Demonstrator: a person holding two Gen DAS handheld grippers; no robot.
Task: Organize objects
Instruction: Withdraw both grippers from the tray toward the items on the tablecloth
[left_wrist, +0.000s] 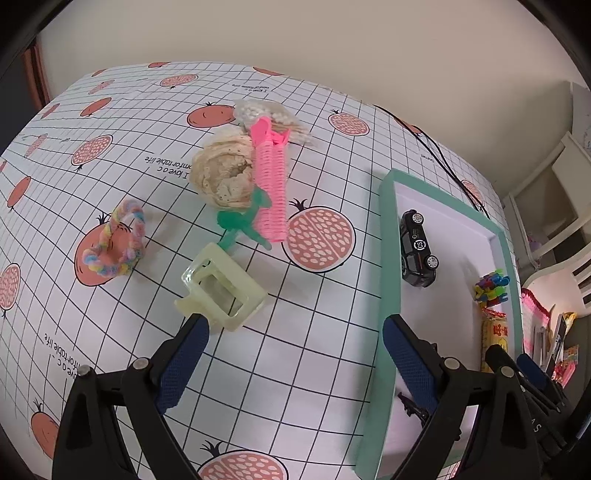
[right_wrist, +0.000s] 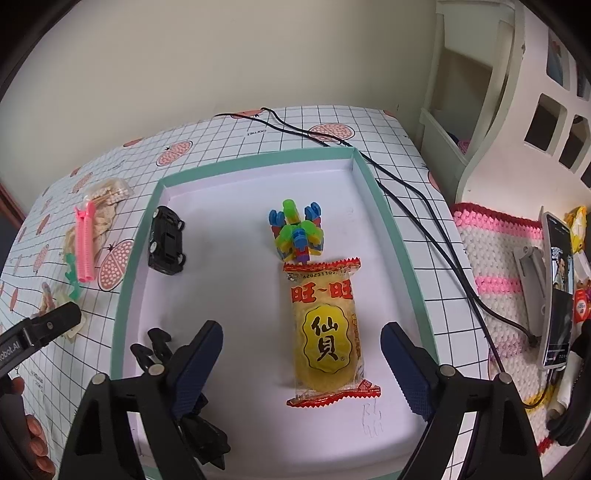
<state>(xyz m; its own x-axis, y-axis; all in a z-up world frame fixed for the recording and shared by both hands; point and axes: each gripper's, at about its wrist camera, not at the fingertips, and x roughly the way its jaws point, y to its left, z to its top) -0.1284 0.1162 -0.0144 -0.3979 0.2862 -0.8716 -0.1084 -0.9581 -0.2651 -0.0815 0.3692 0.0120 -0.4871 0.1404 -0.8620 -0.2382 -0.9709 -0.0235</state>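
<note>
Left gripper (left_wrist: 291, 350): jaws spread wide, nothing between them, hovering low over the tablecloth (left_wrist: 314, 369). Its left pad sits just at the near edge of the pale green claw clip (left_wrist: 221, 290); whether it touches cannot be told.

Right gripper (right_wrist: 301, 365): also released, jaws wide, poised above the tray. The yellow rice cracker packet (right_wrist: 325, 332) lies on the tray floor between and just beyond the pads, not gripped. A black claw clip (right_wrist: 159, 350) lies in the tray's near-left corner, partly hidden by the left finger.

Mid-range, inside the teal-rimmed tray (right_wrist: 391, 236): black toy car (right_wrist: 168, 240) at the left wall, a cluster of coloured building blocks (right_wrist: 297, 232) touching the far end of the packet.

Outside the tray, on the cloth: pastel twisted hair tie (left_wrist: 114, 243) to the left; beyond the pale clip a green hair clip (left_wrist: 240, 219), partly under a pink hair roller (left_wrist: 271, 184); a cream scrunchie (left_wrist: 223, 173) beside the roller; farthest, a clear bag of cotton swabs (left_wrist: 273, 118). A black cable (right_wrist: 406, 199) runs past the tray's right side.

Judgement: sorting is roughly half done; four items in the tray, six left out. Step in hand looks like the left gripper's approach to the pale claw clip. Next move calls for advancing so the clip's body sits between both pads, then closing; its rounded, glossy shell may slip, so a grip across the flat sides seems safest.
</note>
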